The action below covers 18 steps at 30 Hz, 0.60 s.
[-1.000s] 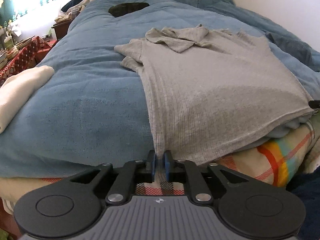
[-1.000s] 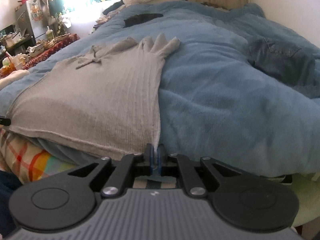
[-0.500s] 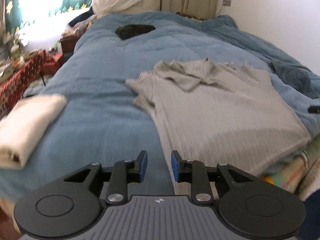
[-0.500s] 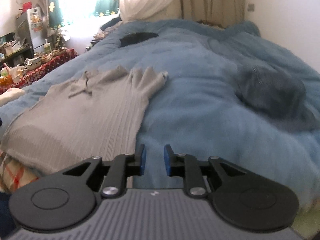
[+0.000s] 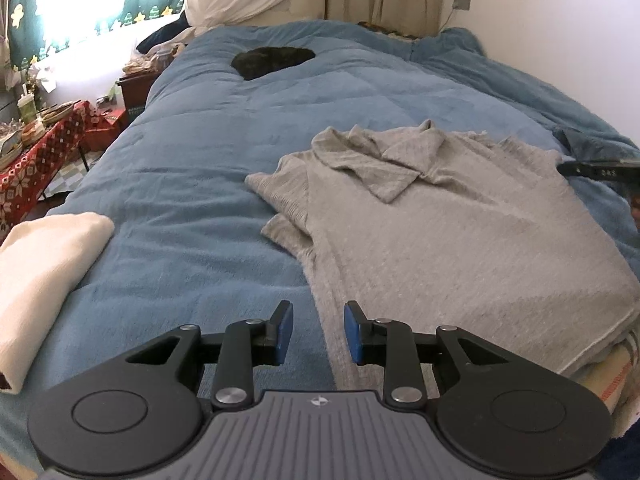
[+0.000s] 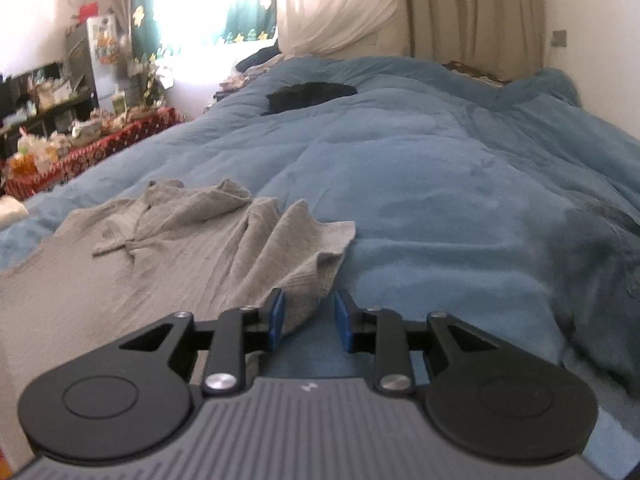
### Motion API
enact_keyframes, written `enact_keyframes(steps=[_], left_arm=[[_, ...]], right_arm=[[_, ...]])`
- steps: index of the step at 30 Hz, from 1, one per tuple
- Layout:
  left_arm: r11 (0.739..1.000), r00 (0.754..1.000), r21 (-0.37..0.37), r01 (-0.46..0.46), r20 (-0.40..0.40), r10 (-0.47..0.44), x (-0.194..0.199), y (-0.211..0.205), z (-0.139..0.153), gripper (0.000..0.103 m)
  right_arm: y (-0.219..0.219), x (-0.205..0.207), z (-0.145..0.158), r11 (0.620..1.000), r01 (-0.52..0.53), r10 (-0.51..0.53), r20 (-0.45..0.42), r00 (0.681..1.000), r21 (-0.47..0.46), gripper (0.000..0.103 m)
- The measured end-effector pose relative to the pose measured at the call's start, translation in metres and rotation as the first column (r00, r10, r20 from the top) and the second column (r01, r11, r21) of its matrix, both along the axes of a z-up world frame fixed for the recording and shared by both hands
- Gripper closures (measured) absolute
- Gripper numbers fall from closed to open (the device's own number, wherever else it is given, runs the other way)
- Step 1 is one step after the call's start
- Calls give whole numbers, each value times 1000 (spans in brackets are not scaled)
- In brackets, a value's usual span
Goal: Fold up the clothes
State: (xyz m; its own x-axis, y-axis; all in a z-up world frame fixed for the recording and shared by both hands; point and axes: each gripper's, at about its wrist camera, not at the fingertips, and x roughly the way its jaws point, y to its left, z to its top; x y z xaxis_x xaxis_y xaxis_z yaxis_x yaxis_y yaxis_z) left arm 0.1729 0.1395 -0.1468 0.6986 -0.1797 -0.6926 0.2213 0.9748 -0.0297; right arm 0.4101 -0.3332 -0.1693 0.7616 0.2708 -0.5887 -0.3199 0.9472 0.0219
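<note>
Blue bed (image 5: 192, 184): cream towel (image 5: 44, 272) left-view only

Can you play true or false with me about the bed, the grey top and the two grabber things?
1. The grey top lies on a blue blanket. True.
2. The left gripper is squeezing the grey top. False: its fingers are apart, holding nothing.
3. A cream folded cloth sits to the left of the grey top. True.
4. The right gripper is shut tight. False: it is opening, nothing gripped.
5. The grey top is folded into a small neat square. False: it is spread out.
</note>
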Motion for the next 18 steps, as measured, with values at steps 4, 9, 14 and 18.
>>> enact_keyframes(steps=[4,9,14,18], left_arm=[[1000,1000,-1,3,-18,-3,3,0,-4,76],[1000,1000,6,15,-17,-15,3,-2,-6,76],[1000,1000,-2,16,-15,-16,0,-1,-8,76],[1000,1000,5,20,-13,-20,-3,-1,-11,75]], right_arm=[[30,13,-10,996,-49,49,5,999,-76,72],[63,12,-18,977,-95,101,23,995,-193,65],[51,0,-6,990,-68,73,35,997,-127,60],[29,-21,8,994,-109,109,37,993,-17,60]])
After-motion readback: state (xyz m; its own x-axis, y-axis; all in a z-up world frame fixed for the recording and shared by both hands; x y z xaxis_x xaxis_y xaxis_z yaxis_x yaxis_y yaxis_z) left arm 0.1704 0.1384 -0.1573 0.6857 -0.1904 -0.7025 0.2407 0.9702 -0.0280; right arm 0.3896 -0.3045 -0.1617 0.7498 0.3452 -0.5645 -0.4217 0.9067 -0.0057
